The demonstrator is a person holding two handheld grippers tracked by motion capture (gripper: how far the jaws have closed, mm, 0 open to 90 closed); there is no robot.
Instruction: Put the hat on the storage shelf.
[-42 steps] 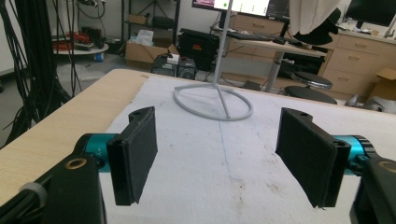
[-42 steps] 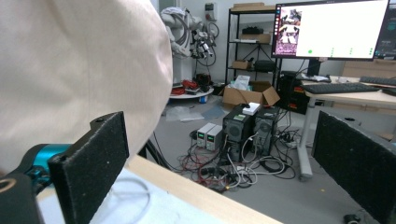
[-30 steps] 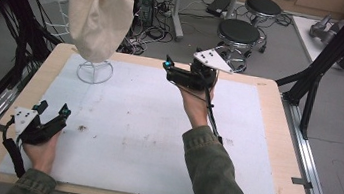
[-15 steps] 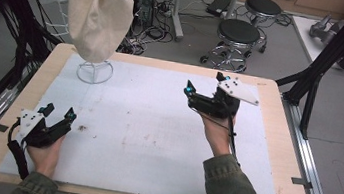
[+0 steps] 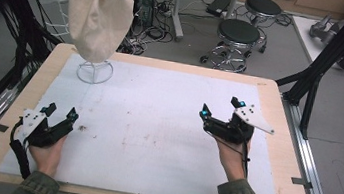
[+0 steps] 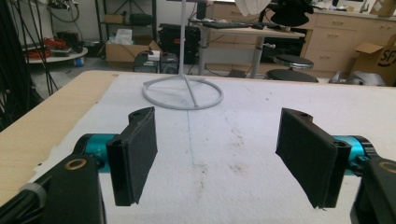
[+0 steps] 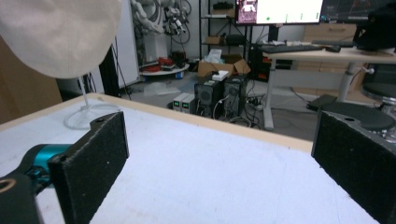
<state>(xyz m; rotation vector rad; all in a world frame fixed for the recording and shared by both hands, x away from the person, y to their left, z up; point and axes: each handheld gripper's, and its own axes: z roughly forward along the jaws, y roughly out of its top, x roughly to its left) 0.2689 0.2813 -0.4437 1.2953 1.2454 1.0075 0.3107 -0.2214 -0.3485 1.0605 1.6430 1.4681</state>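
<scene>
My left gripper (image 5: 59,112) rests released near the desk's (image 5: 10,121) front-left corner, jaws spread, nothing between them. At the back-left corner, the cream cloth bag (image 5: 98,11) hangs over its wire stand (image 5: 94,71). My right gripper (image 5: 220,108) hovers released near the right edge, well apart from the bag.
</scene>
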